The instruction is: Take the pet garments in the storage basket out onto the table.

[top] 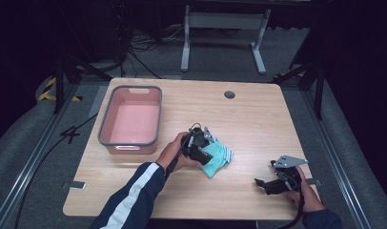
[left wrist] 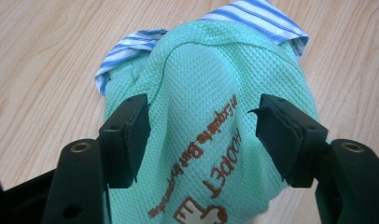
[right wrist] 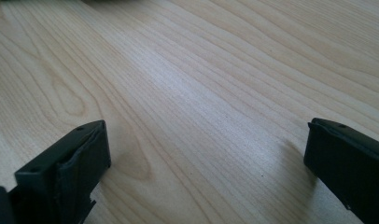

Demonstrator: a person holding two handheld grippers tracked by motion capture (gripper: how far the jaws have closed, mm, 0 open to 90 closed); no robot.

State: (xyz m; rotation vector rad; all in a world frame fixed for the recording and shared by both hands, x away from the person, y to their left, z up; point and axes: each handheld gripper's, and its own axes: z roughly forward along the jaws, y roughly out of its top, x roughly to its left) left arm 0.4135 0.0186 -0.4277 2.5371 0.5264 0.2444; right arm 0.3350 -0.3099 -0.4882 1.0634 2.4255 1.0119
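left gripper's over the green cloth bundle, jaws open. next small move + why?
Probably close the left gripper on the green mesh cloth. Its jaws stand open on either side of the bunched fabric, which bulges between them, so a squeeze should catch it. The pink bin sits close by on the table; the right gripper rests open, apart from the cloth.

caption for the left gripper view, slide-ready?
Left gripper with open jaws straddling a folded mint-green mesh garment with blue-striped trim on the wooden table.
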